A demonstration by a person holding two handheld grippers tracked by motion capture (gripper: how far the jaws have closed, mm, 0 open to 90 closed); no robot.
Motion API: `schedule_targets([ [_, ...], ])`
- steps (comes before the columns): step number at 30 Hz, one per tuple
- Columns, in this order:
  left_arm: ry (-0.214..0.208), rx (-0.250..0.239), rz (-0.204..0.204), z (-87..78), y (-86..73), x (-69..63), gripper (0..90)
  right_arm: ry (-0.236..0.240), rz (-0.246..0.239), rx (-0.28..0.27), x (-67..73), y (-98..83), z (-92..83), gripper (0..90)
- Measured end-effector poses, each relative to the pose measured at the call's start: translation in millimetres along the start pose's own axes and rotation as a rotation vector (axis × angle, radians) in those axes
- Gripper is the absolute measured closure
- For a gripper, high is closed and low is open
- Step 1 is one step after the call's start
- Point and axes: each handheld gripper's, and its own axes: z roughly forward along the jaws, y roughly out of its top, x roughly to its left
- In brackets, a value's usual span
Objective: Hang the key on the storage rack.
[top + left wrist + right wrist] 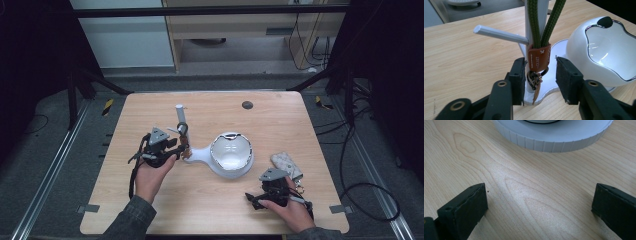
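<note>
A white stand point(200, 155) carries a glossy white bowl point(231, 152) and an upright post point(180, 117) with a metal peg point(499, 33). A green cord loop point(534, 22) hangs down the post and ends in a brown leather tab point(539, 58) with a key ring and key point(535, 82) beneath. My left gripper point(540, 82) is open, its jaws on either side of the tab and key ring with small gaps; in the high view the left gripper point(182, 146) sits at the post's base. My right gripper point(539, 207) is open and empty, low over the wood near the stand's ribbed white base point(554, 137).
A small patterned pouch point(286, 165) lies on the table just beyond the right gripper point(254, 199). A dark round hole point(247, 105) marks the far side of the wooden table point(150, 210). Dark frame posts and cables surround the table.
</note>
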Motion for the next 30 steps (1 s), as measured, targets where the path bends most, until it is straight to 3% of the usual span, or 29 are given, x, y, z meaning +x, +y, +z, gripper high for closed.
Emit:
schedule_targets([
  [6, 0.037, 0.021, 0.02, -3.2, -16.5, 4.3, 42.1, -0.005, -0.004, -0.001, -0.2, -0.4, 0.0, 0.2],
  [14, 0.049, 0.089, 0.027, 10.0, -50.1, 15.4, 18.2, -0.01, 0.003, -0.001, 0.0, -0.3, -0.1, 0.3],
  [18, 0.027, 0.119, 0.035, 15.2, -61.6, 26.2, 12.9, -0.012, 0.011, 0.005, 0.0, 0.5, -0.5, 2.0],
  [22, 0.021, 0.155, 0.051, 19.4, -69.2, 35.2, 9.5, -0.039, 0.004, 0.043, -0.8, 6.3, -5.6, 5.8],
  [26, 0.007, 0.183, 0.067, 21.9, -76.3, 40.1, 7.4, -0.077, -0.01, 0.052, -4.3, 17.6, -20.0, 5.9],
  [30, 0.011, 0.194, 0.045, 22.9, -83.1, 45.0, 7.1, -0.113, -0.036, 0.054, -13.8, 28.0, -41.6, 6.4],
])
